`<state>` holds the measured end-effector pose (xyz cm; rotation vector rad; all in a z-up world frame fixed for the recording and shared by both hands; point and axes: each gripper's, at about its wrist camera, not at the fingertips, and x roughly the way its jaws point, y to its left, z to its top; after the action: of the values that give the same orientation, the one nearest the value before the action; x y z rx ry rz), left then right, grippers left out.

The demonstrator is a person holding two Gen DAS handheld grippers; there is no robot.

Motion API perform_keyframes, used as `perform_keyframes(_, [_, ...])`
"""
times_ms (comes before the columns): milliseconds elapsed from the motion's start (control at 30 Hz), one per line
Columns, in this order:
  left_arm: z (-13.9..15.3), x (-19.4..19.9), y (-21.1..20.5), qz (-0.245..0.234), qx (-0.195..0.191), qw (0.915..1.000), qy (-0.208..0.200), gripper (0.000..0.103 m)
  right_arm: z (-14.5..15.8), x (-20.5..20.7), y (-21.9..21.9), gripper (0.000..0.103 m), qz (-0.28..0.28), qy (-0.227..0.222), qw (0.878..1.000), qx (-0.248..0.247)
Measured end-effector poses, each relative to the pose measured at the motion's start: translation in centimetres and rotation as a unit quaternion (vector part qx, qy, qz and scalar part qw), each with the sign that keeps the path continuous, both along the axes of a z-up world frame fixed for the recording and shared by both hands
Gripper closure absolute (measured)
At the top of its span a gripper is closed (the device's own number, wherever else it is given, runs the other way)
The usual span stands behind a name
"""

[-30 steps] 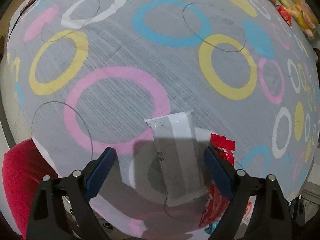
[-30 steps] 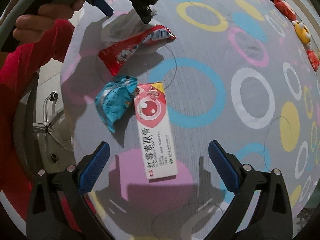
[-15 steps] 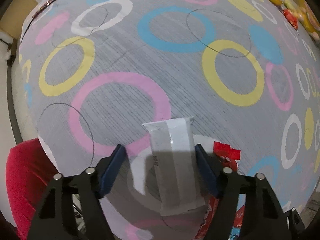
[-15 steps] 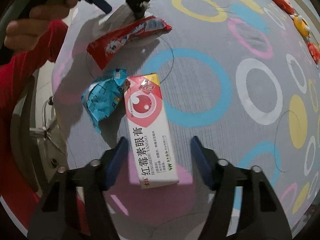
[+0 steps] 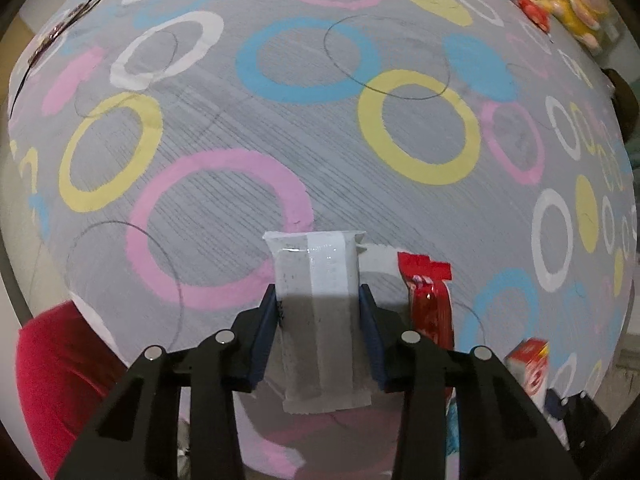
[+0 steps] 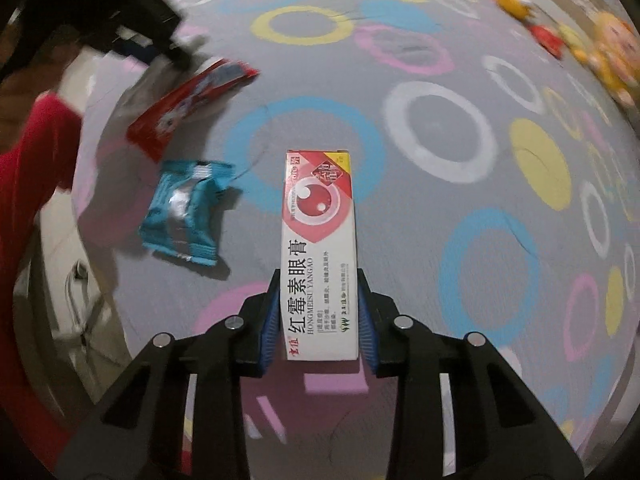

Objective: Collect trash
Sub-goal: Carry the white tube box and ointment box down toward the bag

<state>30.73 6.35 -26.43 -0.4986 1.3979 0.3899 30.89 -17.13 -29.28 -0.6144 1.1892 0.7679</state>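
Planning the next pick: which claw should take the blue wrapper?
Right, hedged. The blue wrapper lies just beside the right claw, though it's shut on the ointment box. Left claw is closing on the grey packet.

occlusions and blur in your two wrist views

your left gripper [image 6: 120, 20] is motion-smeared in the right view; the plush toys [image 6: 600, 52] smear too. fingers hide the red wrapper's [image 5: 430, 300] lower end; the frame crops the sleeve [image 5: 60, 380].

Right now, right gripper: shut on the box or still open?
Shut: right gripper has both blue pads pressed against the long sides of the eye ointment box.
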Motion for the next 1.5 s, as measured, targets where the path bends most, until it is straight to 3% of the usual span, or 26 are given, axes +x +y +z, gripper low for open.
perform_keyframes(267, [3.8,0.2,2.6,-0.042,0.005,0.9985,-0.035,0.064,4.4,-0.1,-2.9,0.070,-0.153,-0.063,0.986,0.013])
perform_keyframes(567, [9.5,-3.1,0.0,-0.130,0.007,0.9880,-0.084,0.064,10.9,-4.5,-3.7,0.070,-0.235,-0.100,0.966,0.039])
perform_keyframes(933, [14.1,-11.0,-4.1,-0.239,0.031,0.9613,-0.134,0.064,17.5,-12.9,-1.9,0.070,-0.274,-0.140,0.949,0.063])
perform_keyframes(1167, [14.9,-15.2,-6.1,-0.274,0.042,0.9508,-0.138,0.064,18.4,-17.6,-0.5,0.070,-0.279,-0.149,0.946,0.077])
perform_keyframes(1500, [12.9,-19.7,-8.7,-0.316,0.042,0.9390,-0.129,0.064,18.0,-23.3,0.6,0.070,-0.288,-0.147,0.943,0.083])
